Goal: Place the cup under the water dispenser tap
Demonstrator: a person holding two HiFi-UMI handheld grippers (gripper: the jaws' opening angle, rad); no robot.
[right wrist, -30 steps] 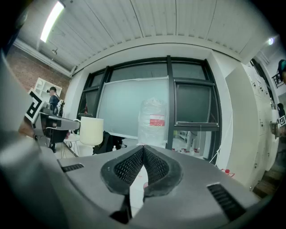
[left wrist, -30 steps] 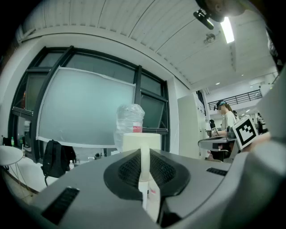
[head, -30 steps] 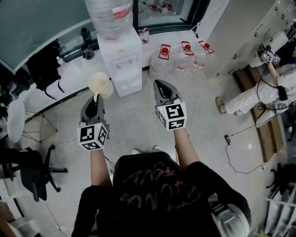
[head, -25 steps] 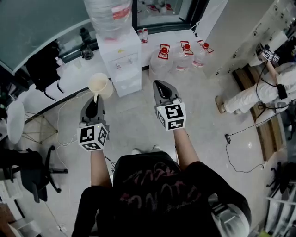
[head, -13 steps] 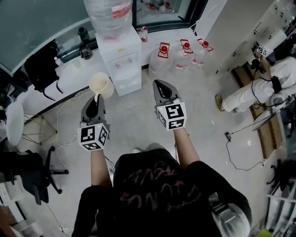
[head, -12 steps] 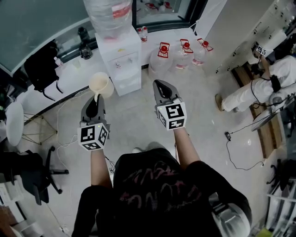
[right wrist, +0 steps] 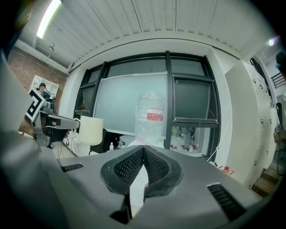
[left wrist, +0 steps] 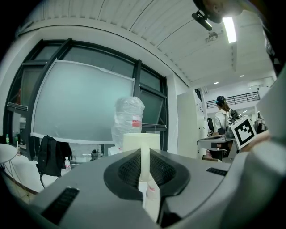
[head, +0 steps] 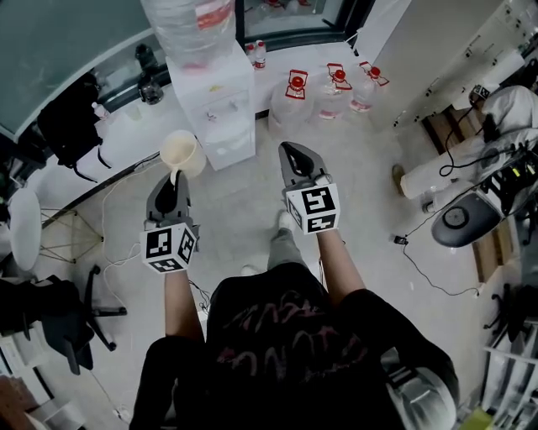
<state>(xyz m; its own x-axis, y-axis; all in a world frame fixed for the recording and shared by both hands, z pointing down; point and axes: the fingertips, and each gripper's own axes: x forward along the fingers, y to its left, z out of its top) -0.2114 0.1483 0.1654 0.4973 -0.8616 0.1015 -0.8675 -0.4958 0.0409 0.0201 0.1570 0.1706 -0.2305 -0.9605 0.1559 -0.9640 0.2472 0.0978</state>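
Observation:
A cream cup [head: 181, 152] hangs in the air in front of my left gripper [head: 174, 178], which is shut on its handle [left wrist: 145, 163]. In the left gripper view the cup [left wrist: 141, 140] stands upright just past the jaws. The white water dispenser [head: 218, 107] with a big clear bottle [head: 195, 24] on top stands ahead, slightly right of the cup; its taps [head: 220, 112] face me. My right gripper [head: 296, 156] is shut and holds nothing; in its own view the jaws [right wrist: 143, 156] meet, with the bottle [right wrist: 152, 115] straight ahead and the cup [right wrist: 90, 130] at left.
Three water jugs with red caps [head: 329, 88] stand on the floor right of the dispenser. A black bag [head: 69, 126] and a folding stand [head: 71, 235] lie to the left, an office chair [head: 50, 315] at lower left. Another person [head: 471, 155] crouches at the right.
Both grippers and the cup have moved a little nearer the dispenser. The wearer's foot has stepped forward. The person at right has shifted, and a round grey device has come into view there.

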